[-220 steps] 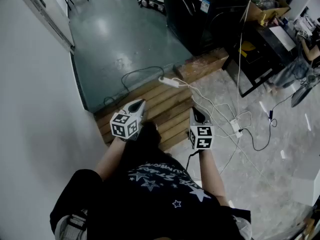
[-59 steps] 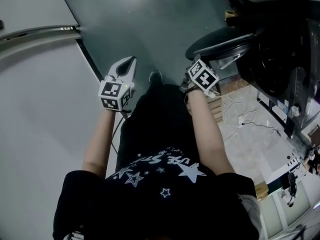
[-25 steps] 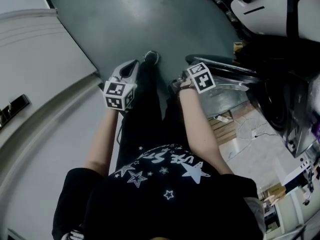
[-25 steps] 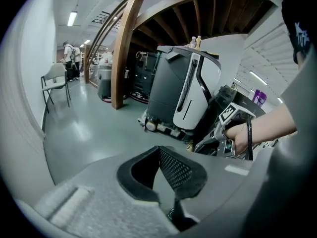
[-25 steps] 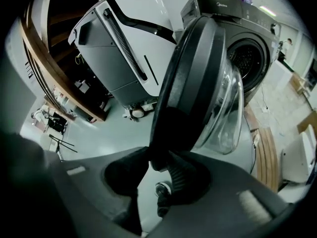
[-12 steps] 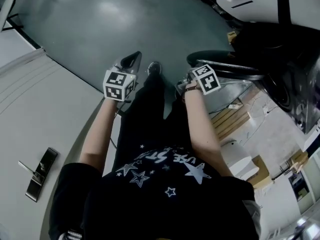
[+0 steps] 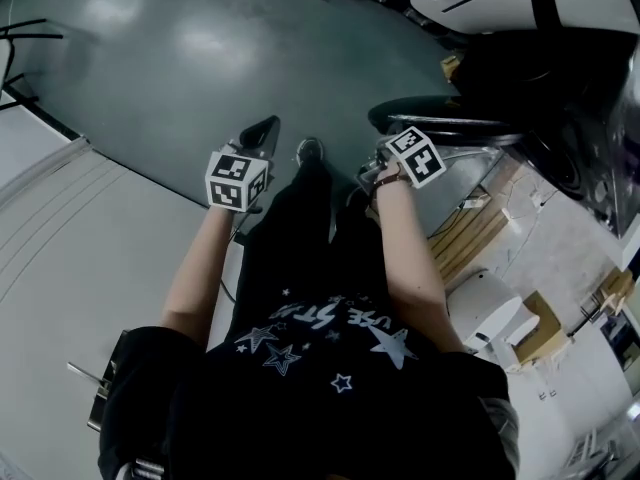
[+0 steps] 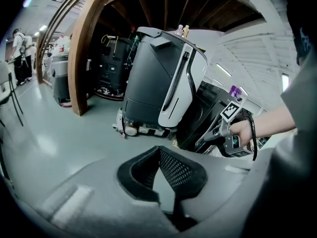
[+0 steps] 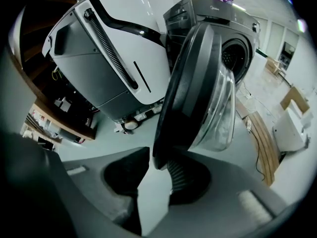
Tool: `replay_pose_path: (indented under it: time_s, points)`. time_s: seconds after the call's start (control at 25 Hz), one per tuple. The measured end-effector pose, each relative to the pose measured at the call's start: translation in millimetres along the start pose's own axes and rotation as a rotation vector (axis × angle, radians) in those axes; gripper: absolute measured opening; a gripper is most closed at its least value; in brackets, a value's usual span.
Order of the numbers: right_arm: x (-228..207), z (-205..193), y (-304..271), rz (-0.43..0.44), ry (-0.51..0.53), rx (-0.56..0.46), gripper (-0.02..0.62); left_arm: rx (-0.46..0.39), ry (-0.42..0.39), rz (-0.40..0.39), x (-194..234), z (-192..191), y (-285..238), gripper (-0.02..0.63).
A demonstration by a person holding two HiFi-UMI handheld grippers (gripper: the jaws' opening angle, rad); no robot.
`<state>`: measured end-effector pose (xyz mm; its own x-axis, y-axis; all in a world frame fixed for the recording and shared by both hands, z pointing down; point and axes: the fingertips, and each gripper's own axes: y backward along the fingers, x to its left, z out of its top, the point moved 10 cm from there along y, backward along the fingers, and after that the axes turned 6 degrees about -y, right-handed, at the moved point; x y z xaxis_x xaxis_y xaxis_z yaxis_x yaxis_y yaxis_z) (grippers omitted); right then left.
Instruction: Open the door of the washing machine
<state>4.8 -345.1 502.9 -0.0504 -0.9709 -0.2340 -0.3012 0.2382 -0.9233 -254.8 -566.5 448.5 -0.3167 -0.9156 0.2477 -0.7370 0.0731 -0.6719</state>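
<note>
The one round door [image 9: 193,83] stands open from the single dark washing machine [image 9: 247,31], its lower rim grasped between the jaws of the right gripper [image 9: 158,163]. Behind it the drum [image 9: 233,53] is too dark to show its contents. The left gripper [image 8: 158,150], second of two, hangs apart over the floor, jaws clenched and empty. One white-and-grey machine [image 9: 109,48] stands beside the washer on the glossy grey floor [image 7: 190,58]. Pale wooden planks [image 7: 475,233] lie nearby.

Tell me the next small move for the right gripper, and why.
Probably open the right gripper and let go: its jaws clamp the rim of the door, which already stands swung well clear of the washing machine, drum opening exposed.
</note>
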Motion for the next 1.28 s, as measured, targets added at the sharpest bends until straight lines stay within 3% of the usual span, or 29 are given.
replay_pose_path:
  time_s: [0.24, 0.44, 0.68, 0.92, 1.12, 1.28]
  points:
    - [-5.6, 11.8, 39.4, 0.062, 0.195, -0.046, 0.121, -0.005, -0.026, -0.025, -16.3, 12.2, 0.0, 0.011]
    - [-25.2, 34.4, 77.9, 0.115, 0.227, -0.117, 0.120, -0.048, -0.083, -0.055, -51.4, 39.3, -3.8, 0.011]
    - [-61.6, 62.6, 126.1, 0.149, 0.277, -0.216, 0.034, -0.120, -0.121, -0.059, -105.0, 62.4, 6.6, 0.011]
    - [-93.6, 95.7, 171.6, 0.230, 0.306, -0.331, 0.022, -0.200, -0.174, -0.089, -159.9, 88.4, 22.3, 0.011]
    - [-116.5, 118.3, 209.2, 0.290, 0.308, -0.429, 0.008, -0.266, -0.197, -0.136, -209.2, 109.7, 35.3, 0.011]
    - [-145.0, 124.6, 239.3, 0.338, 0.314, -0.492, 0.005, -0.272, -0.255, -0.208, -258.6, 113.2, 43.3, 0.011]
